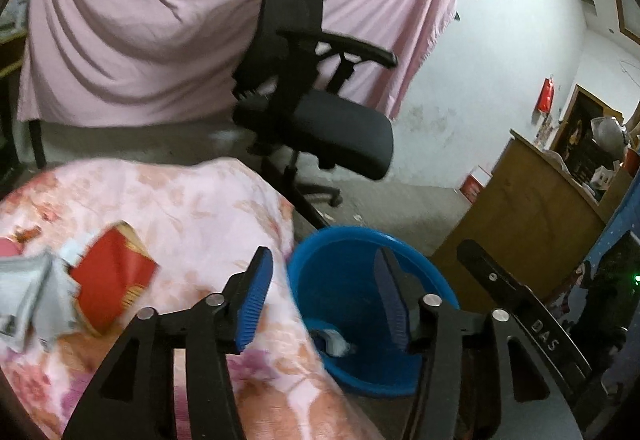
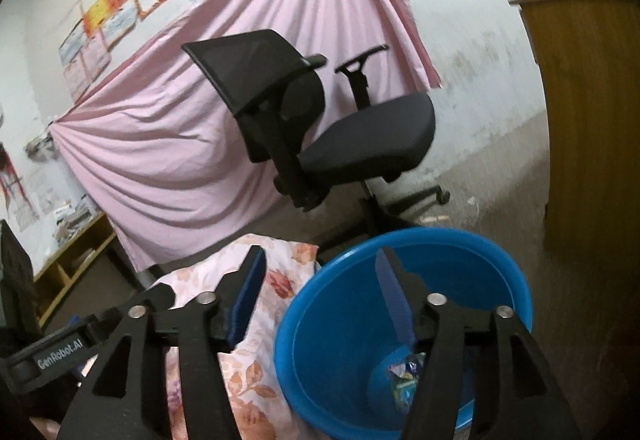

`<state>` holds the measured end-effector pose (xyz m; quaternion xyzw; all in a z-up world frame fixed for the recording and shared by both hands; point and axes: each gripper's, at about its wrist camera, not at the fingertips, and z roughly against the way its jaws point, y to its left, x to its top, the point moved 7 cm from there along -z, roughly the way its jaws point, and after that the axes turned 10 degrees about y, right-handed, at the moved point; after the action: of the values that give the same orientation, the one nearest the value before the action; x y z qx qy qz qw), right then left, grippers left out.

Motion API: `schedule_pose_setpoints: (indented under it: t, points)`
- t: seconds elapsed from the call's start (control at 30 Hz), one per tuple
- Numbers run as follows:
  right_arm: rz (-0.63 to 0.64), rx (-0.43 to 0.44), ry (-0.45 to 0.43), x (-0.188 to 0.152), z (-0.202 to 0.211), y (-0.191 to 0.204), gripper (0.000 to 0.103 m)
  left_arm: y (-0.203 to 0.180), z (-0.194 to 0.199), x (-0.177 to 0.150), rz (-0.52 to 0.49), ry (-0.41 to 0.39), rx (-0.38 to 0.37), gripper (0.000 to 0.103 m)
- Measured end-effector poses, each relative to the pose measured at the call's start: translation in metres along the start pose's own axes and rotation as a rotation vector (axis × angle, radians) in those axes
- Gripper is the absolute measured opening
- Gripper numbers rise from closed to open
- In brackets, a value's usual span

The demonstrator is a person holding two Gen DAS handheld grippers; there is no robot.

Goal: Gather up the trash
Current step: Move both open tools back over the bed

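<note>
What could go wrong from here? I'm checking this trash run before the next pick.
The red box and grey wrapper lie on soft, rumpled floral cloth, so a pinch may snag fabric. The blue bin sits hard against the cloth's edge, so dragging the cloth could tip it.

Basin (image 1: 320, 264) on floor just right of the bed (image 1: 192, 207), wrappers (image 1: 334, 344) in its bottom. Box (image 1: 112, 280) and papers (image 1: 28, 292) on bed, left. Chair (image 1: 320, 127) behind both, sheet (image 1: 140, 39) behind chair, cabinet (image 1: 520, 199) right.
</note>
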<state>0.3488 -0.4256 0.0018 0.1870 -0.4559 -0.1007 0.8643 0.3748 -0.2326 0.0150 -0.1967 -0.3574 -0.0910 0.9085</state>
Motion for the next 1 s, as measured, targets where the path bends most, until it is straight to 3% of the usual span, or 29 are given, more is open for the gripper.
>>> schedule_pose_setpoints:
  t: [0.03, 0.1, 0.17, 0.23, 0.43, 0.63, 1.0]
  points:
    - [0.018, 0.003, -0.021, 0.001, 0.004, 0.005, 0.078, 0.003, 0.006, 0.001, 0.000, -0.021, 0.014, 0.055]
    - [0.041, 0.007, -0.053, 0.003, 0.007, 0.013, 0.085, 0.011, 0.021, 0.003, 0.001, -0.074, 0.043, 0.066]
    - [0.070, 0.017, -0.086, 0.004, 0.013, 0.022, 0.090, 0.021, 0.036, 0.004, 0.005, -0.131, 0.079, 0.088]
    - [0.083, 0.026, -0.114, 0.006, 0.017, 0.030, 0.103, 0.033, 0.052, 0.004, 0.018, -0.197, 0.136, 0.100]
    - [0.126, 0.078, -0.231, 0.010, 0.037, 0.061, 0.103, 0.068, 0.093, -0.004, 0.051, -0.338, 0.237, 0.101]
    - [0.212, 0.100, -0.312, 0.006, 0.049, 0.104, 0.103, 0.100, 0.128, -0.016, 0.063, -0.410, 0.293, 0.101]
    - [0.382, 0.127, -0.340, -0.018, 0.044, 0.181, 0.103, 0.156, 0.182, -0.039, 0.083, -0.482, 0.396, 0.101]
